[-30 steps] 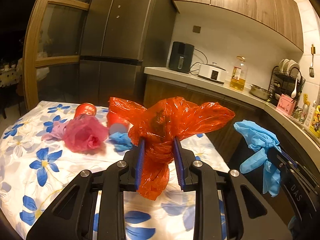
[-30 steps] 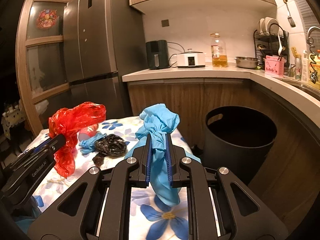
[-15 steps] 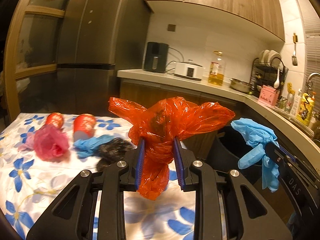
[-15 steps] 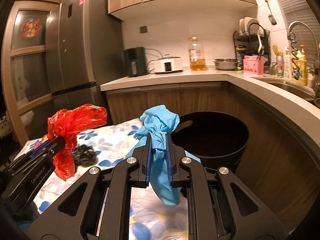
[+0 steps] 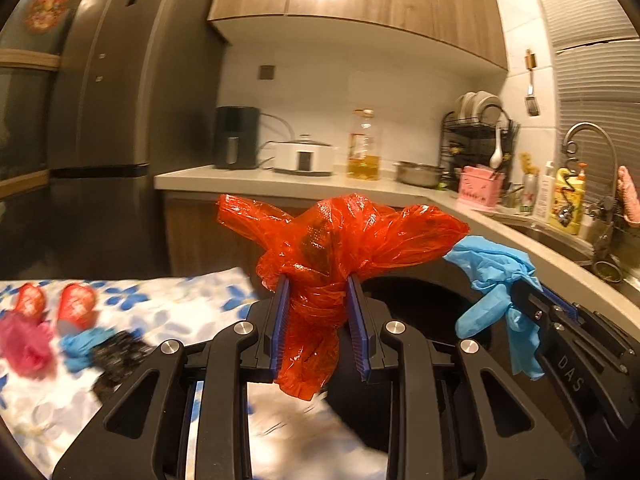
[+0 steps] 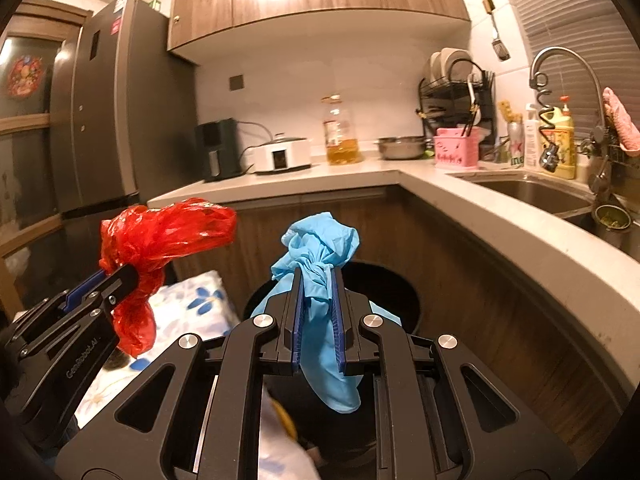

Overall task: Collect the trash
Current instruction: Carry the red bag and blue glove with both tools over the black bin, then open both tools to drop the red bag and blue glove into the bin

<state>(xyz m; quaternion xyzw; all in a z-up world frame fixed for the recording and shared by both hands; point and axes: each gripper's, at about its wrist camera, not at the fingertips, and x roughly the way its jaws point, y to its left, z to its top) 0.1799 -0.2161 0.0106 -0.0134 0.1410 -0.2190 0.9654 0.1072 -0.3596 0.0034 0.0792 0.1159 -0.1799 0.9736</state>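
My left gripper [image 5: 318, 284] is shut on a crumpled red plastic bag [image 5: 332, 240], held in the air at the table's right edge. My right gripper [image 6: 316, 276] is shut on a bunched blue glove [image 6: 320, 248], held over the open black trash bin [image 6: 404, 292]. The bin [image 5: 424, 300] also shows behind the red bag in the left wrist view. Each gripper shows in the other's view: the right one with the glove [image 5: 496, 268], the left one with the bag [image 6: 160, 236].
On the flowered tablecloth [image 5: 168, 300] lie two red cups [image 5: 76, 304], a pink wad [image 5: 24, 344], a blue glove [image 5: 82, 344] and a black wad [image 5: 120, 354]. A curved counter [image 6: 520, 224] with a sink [image 6: 532, 196] runs on the right. A fridge [image 6: 104, 128] stands to the left.
Both grippers have swung right, away from the table and towards the bin, with the red bag and blue glove still held. The bin is now much closer beneath them.
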